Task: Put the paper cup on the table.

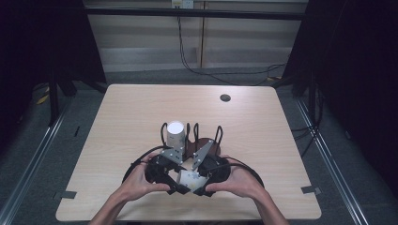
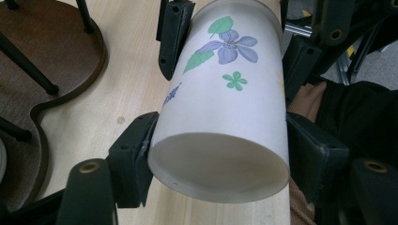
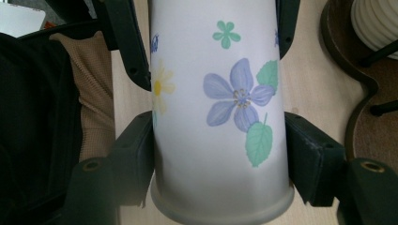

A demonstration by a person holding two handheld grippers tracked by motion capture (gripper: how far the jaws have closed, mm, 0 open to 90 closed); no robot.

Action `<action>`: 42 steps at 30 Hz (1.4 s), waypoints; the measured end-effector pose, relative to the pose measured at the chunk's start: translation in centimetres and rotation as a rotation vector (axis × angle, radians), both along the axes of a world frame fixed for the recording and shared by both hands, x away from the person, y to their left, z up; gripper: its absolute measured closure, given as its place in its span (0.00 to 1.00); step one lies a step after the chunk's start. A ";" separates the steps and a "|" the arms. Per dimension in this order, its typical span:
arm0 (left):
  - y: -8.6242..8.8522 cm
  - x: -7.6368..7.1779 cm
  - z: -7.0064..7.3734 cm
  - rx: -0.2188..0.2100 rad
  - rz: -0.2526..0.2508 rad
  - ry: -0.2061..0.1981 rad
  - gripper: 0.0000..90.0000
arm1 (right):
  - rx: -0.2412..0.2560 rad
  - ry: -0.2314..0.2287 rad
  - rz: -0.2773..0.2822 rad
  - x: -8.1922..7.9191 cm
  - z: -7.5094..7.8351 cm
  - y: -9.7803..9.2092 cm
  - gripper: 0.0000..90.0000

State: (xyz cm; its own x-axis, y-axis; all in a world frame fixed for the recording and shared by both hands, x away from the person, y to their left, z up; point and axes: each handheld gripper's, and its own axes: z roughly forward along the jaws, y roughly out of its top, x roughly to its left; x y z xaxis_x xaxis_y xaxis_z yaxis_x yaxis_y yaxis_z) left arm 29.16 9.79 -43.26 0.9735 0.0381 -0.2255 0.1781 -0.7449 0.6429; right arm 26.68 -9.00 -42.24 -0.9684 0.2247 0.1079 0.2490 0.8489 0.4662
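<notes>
A white paper cup (image 1: 189, 178) printed with blue flowers and green leaves lies sideways just above the table, near its front edge. Both grippers hold it. My left gripper (image 2: 220, 157) is shut on the cup (image 2: 225, 108) near its recessed bottom. My right gripper (image 3: 220, 152) is shut on the same cup (image 3: 220, 140) near its rolled rim. In the high view the left gripper (image 1: 174, 182) and right gripper (image 1: 202, 183) meet at the cup, a hand behind each. The other gripper's fingers (image 2: 172, 40) clamp the cup's far end.
Just beyond the grippers stands a dark brown wooden cup holder (image 2: 42, 56) with black wire posts, a stack of white cups (image 1: 175, 133) in its left slot. A round dark grommet (image 1: 225, 97) sits at the table's far right. The light wooden table (image 1: 263, 126) is bare around it.
</notes>
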 end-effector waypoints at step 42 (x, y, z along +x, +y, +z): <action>1.6 0.1 0.7 -0.122 0.120 0.013 0.41 | 0.179 -0.029 -0.150 0.3 0.7 -3.3 0.17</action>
State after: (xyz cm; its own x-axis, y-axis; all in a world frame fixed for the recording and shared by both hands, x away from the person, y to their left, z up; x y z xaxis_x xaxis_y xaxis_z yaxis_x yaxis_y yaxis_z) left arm 29.31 11.34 -42.56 0.9606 0.1254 -0.2480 0.2699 -0.6340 0.7247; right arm 26.99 -12.31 -41.59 -0.9289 0.3461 0.1318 0.3505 0.7066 0.6147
